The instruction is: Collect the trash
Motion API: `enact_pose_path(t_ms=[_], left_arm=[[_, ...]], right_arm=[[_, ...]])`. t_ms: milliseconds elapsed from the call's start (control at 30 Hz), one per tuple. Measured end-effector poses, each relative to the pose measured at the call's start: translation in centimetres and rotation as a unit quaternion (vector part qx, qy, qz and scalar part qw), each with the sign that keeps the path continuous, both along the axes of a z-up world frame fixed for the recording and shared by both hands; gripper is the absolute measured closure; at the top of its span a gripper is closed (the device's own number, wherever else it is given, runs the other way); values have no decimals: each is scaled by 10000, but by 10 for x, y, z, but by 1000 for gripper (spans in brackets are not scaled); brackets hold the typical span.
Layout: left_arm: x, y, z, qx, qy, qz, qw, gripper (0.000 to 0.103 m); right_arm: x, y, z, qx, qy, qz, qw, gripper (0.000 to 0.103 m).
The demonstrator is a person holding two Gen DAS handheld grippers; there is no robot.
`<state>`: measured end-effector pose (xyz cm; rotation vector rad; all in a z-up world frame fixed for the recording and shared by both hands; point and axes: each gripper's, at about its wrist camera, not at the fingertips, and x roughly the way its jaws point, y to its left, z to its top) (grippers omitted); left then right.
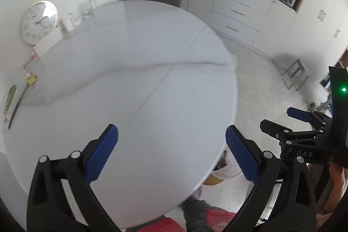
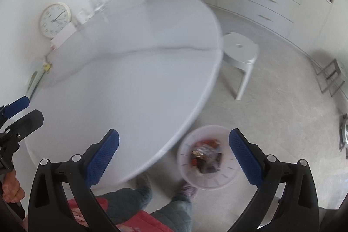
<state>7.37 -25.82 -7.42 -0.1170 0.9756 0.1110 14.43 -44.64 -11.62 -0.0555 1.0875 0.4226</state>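
The translucent white plastic waste bin (image 2: 205,158), already holding crumpled dark and orange wrappers (image 2: 206,156), stands on the floor at lower centre-right of the right wrist view, just beside the round white marble table (image 2: 130,71). Both the left gripper (image 1: 171,153) and right gripper (image 2: 174,158) are spread wide and hold nothing. A low swing by either could likely tip the light bin, and the small scraps (image 1: 13,99) at the table's far left edge might get missed.

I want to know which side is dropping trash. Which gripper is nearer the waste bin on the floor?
Right. The right gripper hangs almost over the waste bin beside the table, jaws open. The left gripper is over the tabletop, farther from the bin.
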Motion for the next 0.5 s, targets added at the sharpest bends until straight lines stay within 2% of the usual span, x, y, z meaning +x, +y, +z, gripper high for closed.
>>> enact_pose_path(t_ms=[133,233,400,500], left_arm=[[-20,60,0,161,-21,281,9995,8],[-29,97,-1,335,-14,350,9988,8],[-40,137,2,447,-106,266,9986,8],[-42,149,4,426,-174,151,9988,8]], right_arm=[[-16,70,0,-37,-42,267,9996,3],[-26,104,-2,-39,-27,338,9994,3],[-39,134,0,-129,-57,202,9997,3],[-45,137,6,-152,-140,-7,9998,3]])
